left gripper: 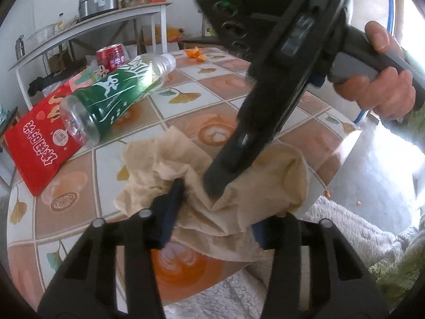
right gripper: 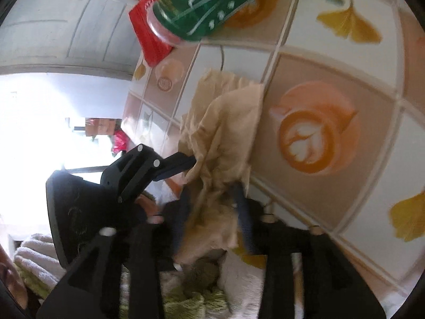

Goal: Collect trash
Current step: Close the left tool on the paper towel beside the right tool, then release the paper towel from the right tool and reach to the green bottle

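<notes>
A crumpled beige tissue lies near the front edge of the tile-patterned table. My left gripper is shut on it, one finger dug into its left folds and the other half hidden behind its right side. My right gripper, held by a hand, comes down from the upper right with its tips on the tissue. In the right wrist view the tissue hangs loosely between the spread fingers of my right gripper, which is open. One of the left gripper's fingers pokes into it from the left.
A green-labelled plastic bottle lies on its side over a red packet, with a red can behind. Orange peel sits at the far edge. Fluffy white fabric lies below the table; a side table holds a cooker.
</notes>
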A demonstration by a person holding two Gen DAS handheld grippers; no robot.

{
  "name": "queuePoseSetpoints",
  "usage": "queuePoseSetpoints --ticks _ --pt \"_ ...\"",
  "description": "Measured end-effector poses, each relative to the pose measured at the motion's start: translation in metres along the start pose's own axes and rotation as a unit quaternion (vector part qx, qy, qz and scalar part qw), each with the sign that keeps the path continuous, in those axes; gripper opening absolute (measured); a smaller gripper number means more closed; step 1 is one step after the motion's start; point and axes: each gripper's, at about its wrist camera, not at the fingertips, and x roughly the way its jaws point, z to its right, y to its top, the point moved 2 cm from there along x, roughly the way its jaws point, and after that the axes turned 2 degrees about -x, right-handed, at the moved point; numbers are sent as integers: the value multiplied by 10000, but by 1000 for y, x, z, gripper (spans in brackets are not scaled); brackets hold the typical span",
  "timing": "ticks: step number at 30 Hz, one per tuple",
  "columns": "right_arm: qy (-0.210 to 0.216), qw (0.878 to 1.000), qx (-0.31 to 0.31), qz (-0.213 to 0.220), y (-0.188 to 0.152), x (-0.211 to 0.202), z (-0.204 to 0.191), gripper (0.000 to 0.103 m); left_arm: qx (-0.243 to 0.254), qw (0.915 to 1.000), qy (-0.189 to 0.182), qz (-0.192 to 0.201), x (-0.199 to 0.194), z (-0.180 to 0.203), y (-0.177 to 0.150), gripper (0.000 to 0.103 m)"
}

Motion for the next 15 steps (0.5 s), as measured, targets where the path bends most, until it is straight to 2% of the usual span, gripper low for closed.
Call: queuePoseSetpoints --ticks 1,5,8,11,13,15 --pt "-156 9998 -45 84 1 -8 0 56 -50 10000 -6 5 0 -2 0 37" --pt "-526 9975 -118 448 5 -40 5 57 -248 9997 -11 20 -1 -10 0 26" --pt "-1025 9887 -351 1034 19 -70 -5 57 -472 9989 -44 39 -1 -17 1 18" --pt "-1638 9676 -604 1826 42 -103 -17 57 -792 9967 -156 38 -2 -27 0 15" --pt "-1973 9487 -630 2388 67 -122 -20 57 -978 9949 -227 45 -3 -31 -1 15" --pt "-2215 9354 -497 2710 97 -135 -13 57 -1101 9935 -263 60 -4 -33 -2 14"
